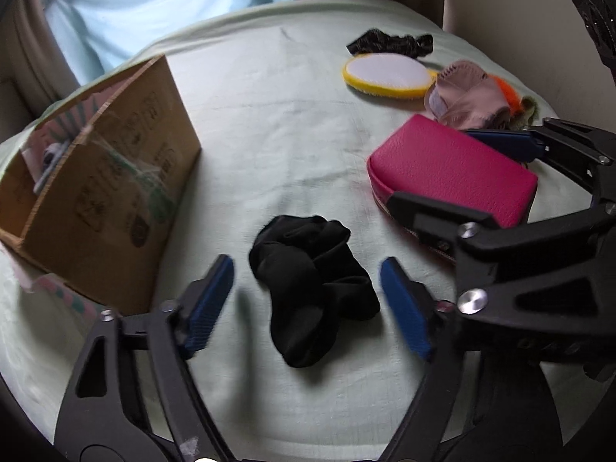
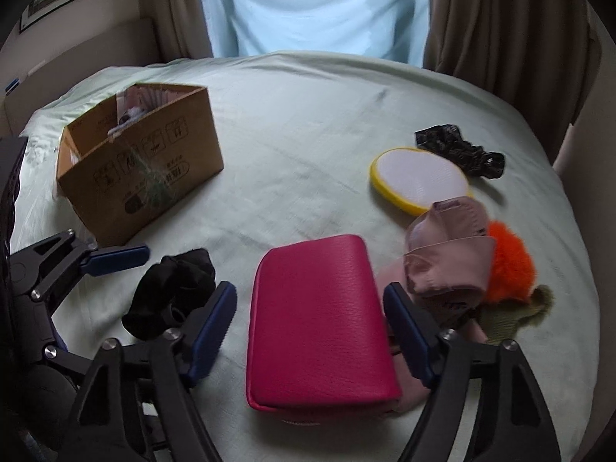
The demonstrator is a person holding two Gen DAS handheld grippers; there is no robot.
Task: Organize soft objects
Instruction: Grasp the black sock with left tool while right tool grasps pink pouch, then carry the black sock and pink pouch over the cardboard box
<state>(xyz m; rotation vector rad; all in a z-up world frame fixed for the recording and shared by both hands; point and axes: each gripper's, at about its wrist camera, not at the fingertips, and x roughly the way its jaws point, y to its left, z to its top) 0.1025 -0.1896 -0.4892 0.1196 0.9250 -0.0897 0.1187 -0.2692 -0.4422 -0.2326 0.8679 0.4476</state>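
- While both tools hang low over the pale green bedsheet [image 2: 300, 123], the left gripper [image 1: 307, 300] has its blue pads spread wide, one on each side of the crumpled black sock [image 1: 313, 265], and neither pad is touching it.
- That sock lies on the sheet dead centre in the left wrist view; in the right wrist view it sits at about 8 o'clock, next to the right tool's left pad.
- Over to the right gripper [image 2: 310, 331]: jaws parted as well, straddling the pink pouch [image 2: 319, 319], which lies flat between the fingers. Contact with the pads cannot be made out.
- From the left wrist camera the pouch is at 3 o'clock, with the right tool's black frame crossing in front of it.
- At 10 o'clock in both views stands the open cardboard box [image 2: 142, 169], with something pale and pinkish inside, too blurred to name.
- Up at 1 o'clock in the right wrist view: a yellow-rimmed round pad [image 2: 417, 181] with a white face, and a black patterned scrunchie [image 2: 462, 150] just beyond it.
- At 3 o'clock, a heap of dusty-pink face masks [image 2: 448, 254], an orange pom-pom [image 2: 510, 265] touching them, and an olive fabric piece [image 2: 516, 319] underneath.
- Brown curtains [image 2: 500, 19] and a light blue sheer hang behind the bed.
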